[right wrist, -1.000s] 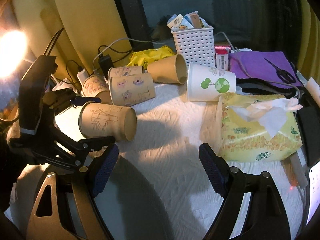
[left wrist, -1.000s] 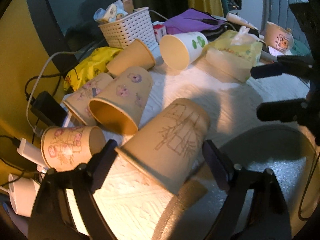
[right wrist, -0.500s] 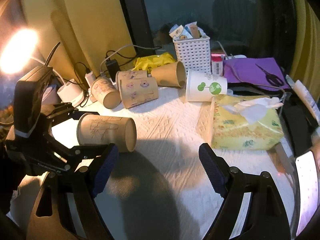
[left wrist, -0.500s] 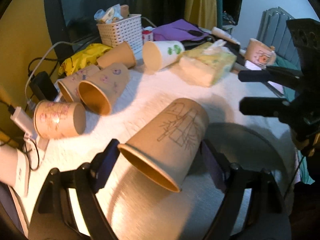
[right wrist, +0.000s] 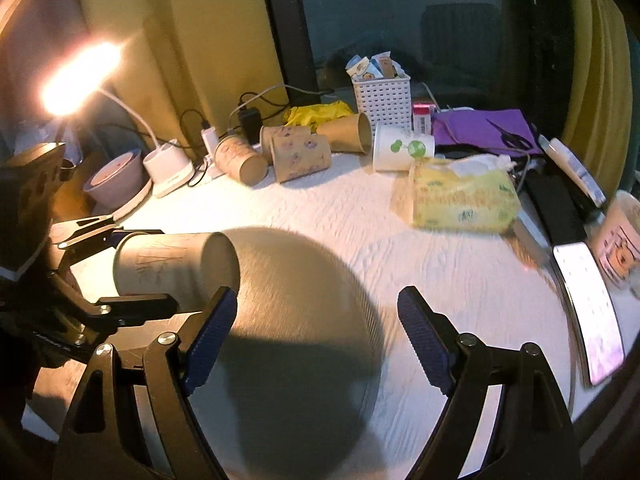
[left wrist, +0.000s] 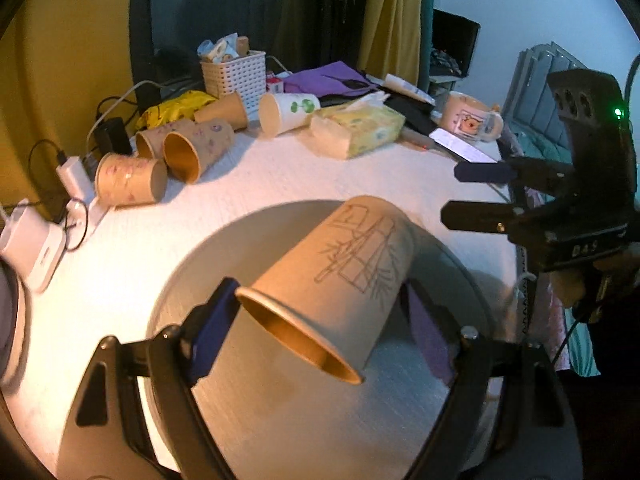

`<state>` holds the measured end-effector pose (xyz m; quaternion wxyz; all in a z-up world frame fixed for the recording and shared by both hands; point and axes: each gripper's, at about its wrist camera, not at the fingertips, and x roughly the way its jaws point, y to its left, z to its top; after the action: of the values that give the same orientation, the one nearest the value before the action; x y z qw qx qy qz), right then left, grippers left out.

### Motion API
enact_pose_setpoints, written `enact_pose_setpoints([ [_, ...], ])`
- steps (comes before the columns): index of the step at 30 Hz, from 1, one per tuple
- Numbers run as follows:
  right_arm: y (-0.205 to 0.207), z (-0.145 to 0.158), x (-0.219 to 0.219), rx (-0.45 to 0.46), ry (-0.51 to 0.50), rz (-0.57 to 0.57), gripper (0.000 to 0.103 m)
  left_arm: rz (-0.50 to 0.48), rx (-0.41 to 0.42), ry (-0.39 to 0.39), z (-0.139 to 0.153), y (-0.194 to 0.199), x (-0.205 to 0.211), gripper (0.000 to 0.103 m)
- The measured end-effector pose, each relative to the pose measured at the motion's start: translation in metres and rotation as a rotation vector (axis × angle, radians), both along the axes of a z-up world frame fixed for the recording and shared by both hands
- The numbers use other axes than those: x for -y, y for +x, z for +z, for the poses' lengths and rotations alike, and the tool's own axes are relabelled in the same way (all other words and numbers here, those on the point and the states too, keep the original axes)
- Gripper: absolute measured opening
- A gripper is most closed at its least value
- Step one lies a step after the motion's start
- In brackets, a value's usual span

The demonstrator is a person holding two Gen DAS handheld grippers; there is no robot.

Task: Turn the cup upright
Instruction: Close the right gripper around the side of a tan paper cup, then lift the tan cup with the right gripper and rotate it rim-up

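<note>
My left gripper [left wrist: 320, 324] is shut on a tan paper cup [left wrist: 332, 272] with a line drawing of bamboo. It holds the cup on its side above the white table [left wrist: 280, 184], mouth toward the camera and tilted down. The cup also shows in the right wrist view [right wrist: 168, 266], held at the left by the left gripper [right wrist: 112, 264]. My right gripper [right wrist: 316, 336] is open and empty above the table, to the right of the cup. It shows at the right of the left wrist view [left wrist: 476, 192].
Several paper cups [left wrist: 188, 148] lie on their sides at the table's back, next to a white basket [left wrist: 236, 76]. A yellow tissue pack [right wrist: 460, 196], a phone [right wrist: 588, 312] and a mug [right wrist: 618, 236] are at the right. A lit lamp [right wrist: 80, 76] stands back left.
My left gripper has lifted the bamboo cup up and back from the group of cups. The right gripper has risen too; both views now look down from higher.
</note>
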<state>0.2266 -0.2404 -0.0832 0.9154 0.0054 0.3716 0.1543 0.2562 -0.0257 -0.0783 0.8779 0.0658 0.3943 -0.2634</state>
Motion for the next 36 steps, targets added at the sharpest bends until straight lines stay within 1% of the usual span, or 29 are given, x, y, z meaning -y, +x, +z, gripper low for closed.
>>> enact_pose_setpoints([
  [6,-0.03,-0.003,-0.004,-0.006,0.006,0.009,0.085,0.006,0.014,0.019,-0.008,-0.034,0.005,0.083],
  [10,-0.042,-0.007,-0.007,-0.012,0.004,0.015,0.085,0.013,0.018,0.03,-0.016,-0.041,0.009,0.083],
  [15,-0.047,-0.011,-0.009,-0.019,-0.011,0.007,0.085,-0.004,0.025,0.057,-0.024,-0.046,0.021,0.083],
  [18,-0.048,-0.011,-0.007,-0.016,-0.016,0.003,0.085,0.001,0.006,0.05,-0.03,-0.045,0.022,0.083],
  [22,-0.048,-0.011,-0.008,-0.015,-0.025,0.007,0.085,0.036,-0.04,0.014,-0.035,-0.04,0.019,0.084],
  [24,-0.048,-0.009,-0.008,-0.01,-0.033,0.014,0.085,0.041,-0.035,0.006,-0.034,-0.041,0.019,0.085],
  [29,-0.047,0.0,-0.015,0.02,-0.075,0.089,0.085,0.058,-0.028,-0.021,-0.032,-0.044,0.016,0.086],
  [31,-0.046,0.003,-0.021,0.023,-0.1,0.136,0.085,0.065,-0.028,-0.035,-0.031,-0.046,0.014,0.091],
  [32,-0.045,0.004,-0.024,0.025,-0.112,0.163,0.085,0.07,-0.028,-0.046,-0.03,-0.048,0.013,0.095],
  [36,-0.041,0.008,-0.042,0.029,-0.163,0.269,0.085,0.093,-0.028,-0.076,-0.027,-0.055,0.005,0.096],
])
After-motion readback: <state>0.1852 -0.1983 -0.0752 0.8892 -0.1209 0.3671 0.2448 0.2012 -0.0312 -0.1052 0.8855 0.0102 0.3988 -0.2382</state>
